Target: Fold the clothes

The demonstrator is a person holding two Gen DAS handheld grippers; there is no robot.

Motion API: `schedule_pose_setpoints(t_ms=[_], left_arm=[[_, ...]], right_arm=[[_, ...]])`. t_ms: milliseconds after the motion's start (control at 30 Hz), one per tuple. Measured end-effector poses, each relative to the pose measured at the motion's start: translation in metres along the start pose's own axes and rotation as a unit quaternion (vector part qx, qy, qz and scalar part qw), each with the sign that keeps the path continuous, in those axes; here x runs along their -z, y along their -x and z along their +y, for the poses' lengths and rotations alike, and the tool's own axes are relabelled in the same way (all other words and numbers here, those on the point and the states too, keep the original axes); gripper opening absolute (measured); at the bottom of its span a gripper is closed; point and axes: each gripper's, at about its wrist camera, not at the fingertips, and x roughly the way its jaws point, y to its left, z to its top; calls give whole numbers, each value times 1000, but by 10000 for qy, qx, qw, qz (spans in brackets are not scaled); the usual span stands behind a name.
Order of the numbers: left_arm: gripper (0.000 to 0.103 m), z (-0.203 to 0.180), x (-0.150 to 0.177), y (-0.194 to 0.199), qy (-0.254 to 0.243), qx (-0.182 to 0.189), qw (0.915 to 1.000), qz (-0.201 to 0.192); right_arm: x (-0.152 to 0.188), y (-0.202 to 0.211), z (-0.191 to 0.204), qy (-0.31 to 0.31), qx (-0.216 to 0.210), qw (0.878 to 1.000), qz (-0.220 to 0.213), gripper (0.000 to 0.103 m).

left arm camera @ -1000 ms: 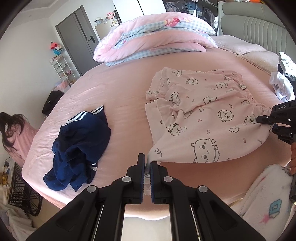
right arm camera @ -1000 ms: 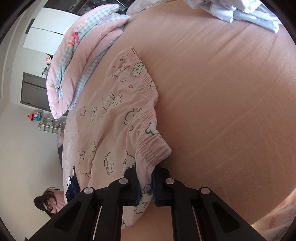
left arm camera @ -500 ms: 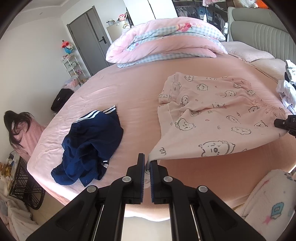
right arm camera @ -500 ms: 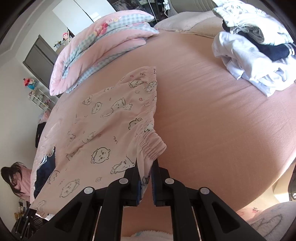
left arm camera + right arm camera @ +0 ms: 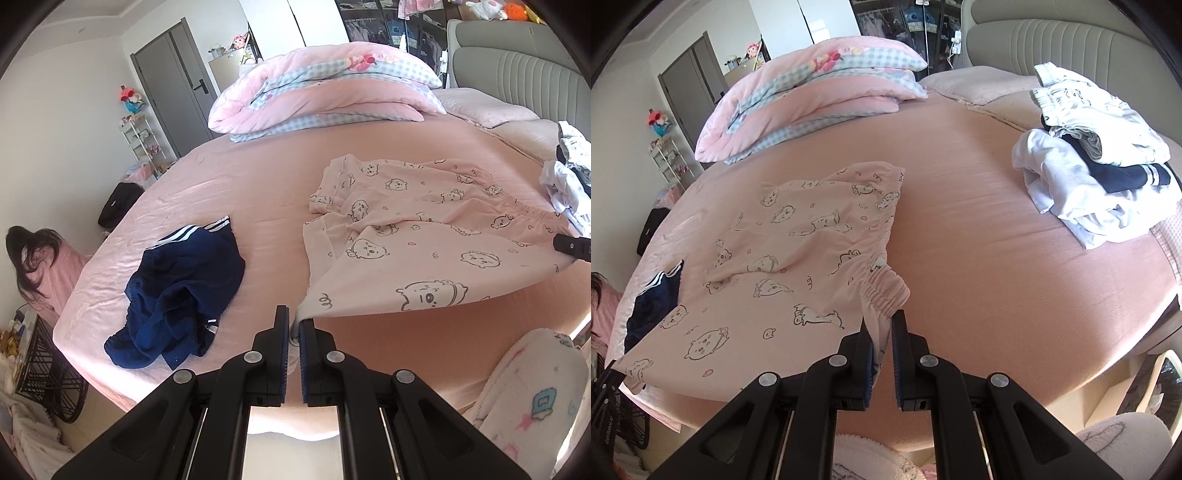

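Left gripper (image 5: 293,328) pinching pants (image 5: 424,236) hem, right gripper (image 5: 882,332) pinching waistband, stretching pants taut over bed (image 5: 240,177); navy shorts (image 5: 177,291) lying beside, stack (image 5: 1100,155) sitting apart

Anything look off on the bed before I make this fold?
Nothing damaged. The navy shorts lie crumpled near the bed's edge, unfolded, and the far leg of the pink pajama pants is bunched and wrinkled rather than flat.

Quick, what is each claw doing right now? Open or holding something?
Left gripper: shut on a hem corner of the pink pajama pants.
Right gripper: shut on the pants' elastic waistband.
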Motion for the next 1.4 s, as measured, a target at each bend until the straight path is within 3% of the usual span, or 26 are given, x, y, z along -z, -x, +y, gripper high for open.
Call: schedule_pose_setpoints(t_ms=[933, 1100, 1267, 1400], left_arm=[[4, 14, 2, 52, -120, 0, 9996, -241], [4, 12, 6, 64, -275, -59, 9992, -285], [4, 13, 2, 74, -381, -83, 9971, -646], [4, 16, -5, 65, -360, -79, 9979, -536]], right_arm=[[23, 53, 0, 271, 273, 9992, -143, 6], [23, 63, -11, 185, 364, 9990, -180, 6], [23, 72, -23, 86, 448, 9987, -216, 6], [24, 74, -30, -47, 370, 9992, -136, 6]])
